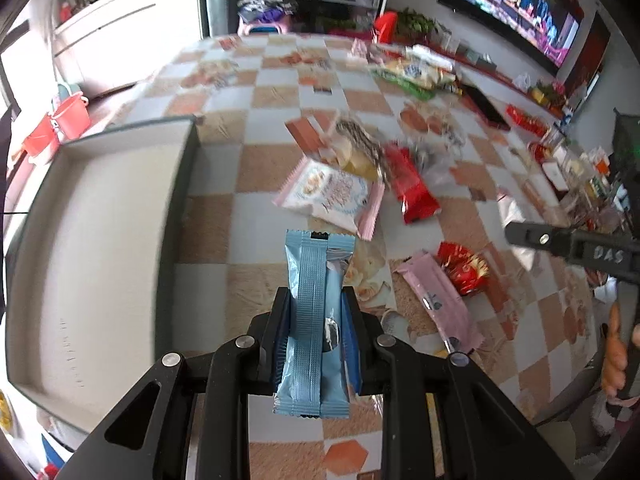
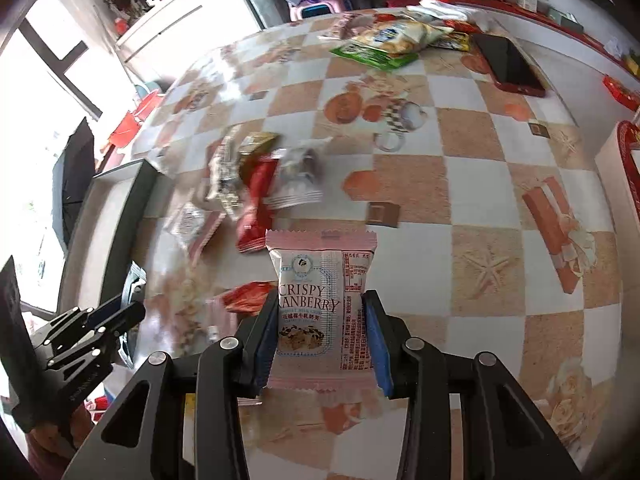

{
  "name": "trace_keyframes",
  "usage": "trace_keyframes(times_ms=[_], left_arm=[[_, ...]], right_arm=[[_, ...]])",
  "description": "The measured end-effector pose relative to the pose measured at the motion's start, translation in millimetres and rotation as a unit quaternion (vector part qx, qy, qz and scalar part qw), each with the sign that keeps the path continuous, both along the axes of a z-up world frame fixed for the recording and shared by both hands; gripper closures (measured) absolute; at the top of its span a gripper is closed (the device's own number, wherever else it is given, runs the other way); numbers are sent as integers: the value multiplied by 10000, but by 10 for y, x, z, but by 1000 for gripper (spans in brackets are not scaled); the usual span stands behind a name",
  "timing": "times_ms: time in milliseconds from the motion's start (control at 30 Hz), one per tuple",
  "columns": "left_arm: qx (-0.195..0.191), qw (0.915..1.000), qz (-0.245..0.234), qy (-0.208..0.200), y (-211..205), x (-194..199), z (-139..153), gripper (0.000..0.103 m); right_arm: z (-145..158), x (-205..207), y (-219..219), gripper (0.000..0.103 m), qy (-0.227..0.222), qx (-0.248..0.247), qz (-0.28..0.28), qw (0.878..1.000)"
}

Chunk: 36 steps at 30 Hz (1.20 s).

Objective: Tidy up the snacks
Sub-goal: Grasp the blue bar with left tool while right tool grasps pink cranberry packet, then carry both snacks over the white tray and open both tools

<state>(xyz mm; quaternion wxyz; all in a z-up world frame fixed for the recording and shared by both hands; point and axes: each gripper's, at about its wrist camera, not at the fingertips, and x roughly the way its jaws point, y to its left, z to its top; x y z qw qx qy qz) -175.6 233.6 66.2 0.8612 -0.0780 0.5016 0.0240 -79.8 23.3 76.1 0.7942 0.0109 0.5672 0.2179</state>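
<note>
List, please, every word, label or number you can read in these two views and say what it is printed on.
"CRISPY" over "ANBERRY", first letter hidden: pink-and-white snack packet clamped in the right gripper.
"DAS": right gripper's black body, left wrist view.
Unreadable: that packet's small print; blurred wrappers in the snack pile.

A checkered orange-and-white cloth covers the worktop, and hard daylight pours through the window on the left. A television glows on the far wall, with a pink stool piled with clothes and red buckets on the floor.
</note>
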Motion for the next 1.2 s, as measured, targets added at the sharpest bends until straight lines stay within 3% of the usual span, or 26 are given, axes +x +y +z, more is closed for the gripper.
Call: trace_keyframes(times_ms=[167, 333, 533, 667, 900, 967, 1000, 1033, 1100, 1133, 1167, 1200], left_arm=[[77, 9994, 257, -202, 265, -175, 201, 76], [373, 9960, 768, -265, 732, -358, 266, 76], [421, 9886, 1444, -71, 1354, -603, 172, 76], [444, 9843, 1705, 73, 1593, -721, 79, 76], [382, 9775, 2045, 352, 1918, -831, -143, 76], [405, 9773, 2043, 391, 1946, -835, -190, 69], [411, 9779, 2012, 389, 1939, -839, -208, 56], [427, 9786, 1981, 361, 1922, -847, -216, 39], [498, 9790, 1964, 233, 1883, -870, -197, 24], [524, 9795, 1940, 172, 1866, -877, -183, 24], [534, 9800, 1912, 149, 1863, -870, -174, 24], [550, 9809, 1861, 137, 1833, -868, -162, 24]], right_arm=[[92, -134, 322, 61, -81, 90, 321, 9994], [183, -277, 919, 61, -121, 241, 879, 9958], [201, -475, 1807, 61, -108, 413, 1651, 9854], [137, -612, 2402, 61, -61, 469, 2127, 9760], [-43, -735, 3082, 61, 62, 480, 2561, 9654], [-99, -749, 3191, 61, 79, 399, 2647, 9635], [-139, -756, 3244, 60, 97, 338, 2688, 9626], [-151, -765, 3274, 58, 106, 291, 2704, 9623], [-181, -761, 3285, 47, 91, 218, 2688, 9629], [-168, -765, 3273, 22, 80, 207, 2665, 9636], [-154, -752, 3240, 7, 24, 202, 2620, 9648], [-117, -735, 3185, 7, -88, 202, 2553, 9666]])
